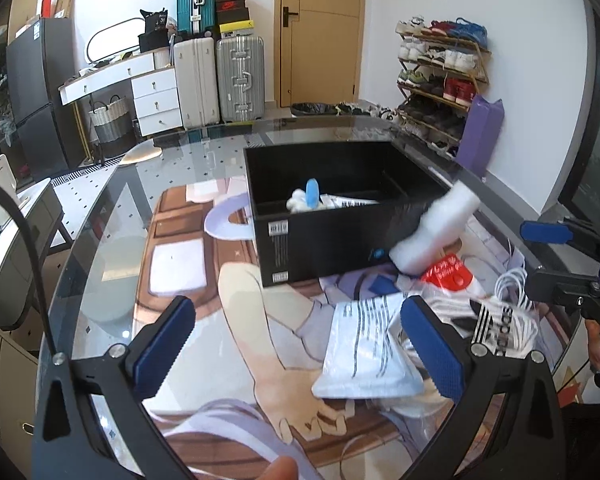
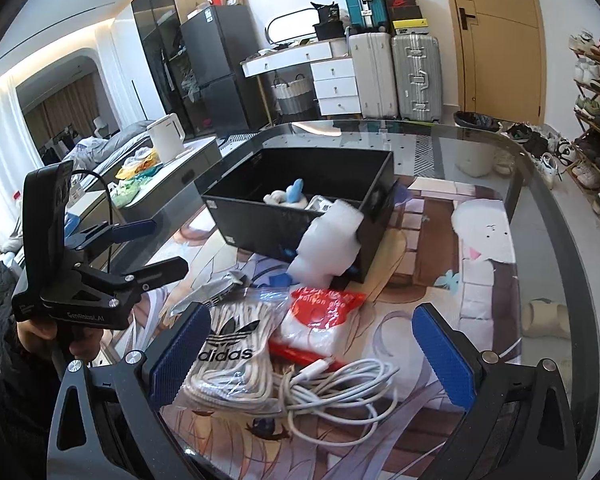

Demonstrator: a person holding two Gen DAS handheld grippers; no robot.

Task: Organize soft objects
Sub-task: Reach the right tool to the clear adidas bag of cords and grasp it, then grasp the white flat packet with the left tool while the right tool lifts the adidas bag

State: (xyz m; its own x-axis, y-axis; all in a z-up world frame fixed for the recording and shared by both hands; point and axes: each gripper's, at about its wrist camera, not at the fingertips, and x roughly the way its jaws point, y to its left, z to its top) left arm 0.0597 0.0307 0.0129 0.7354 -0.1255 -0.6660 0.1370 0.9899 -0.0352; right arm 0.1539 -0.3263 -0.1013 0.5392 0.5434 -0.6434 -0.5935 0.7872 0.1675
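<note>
While both tools, left tool and right tool, hang spread and empty, the white foam block leaning on the black box at mid-frame looks light and squashy, best pinched gently across its middle.

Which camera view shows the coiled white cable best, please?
The right wrist view: the white cable lies whole on the table mat, between the right gripper's open fingers. The left wrist view shows only a few loops at its right side, behind the other gripper.

Clutter crowds the box's near corner.
White foam block leans over black box wall; bags and cable fill the mat's near-right edge; left stretch lies open.
</note>
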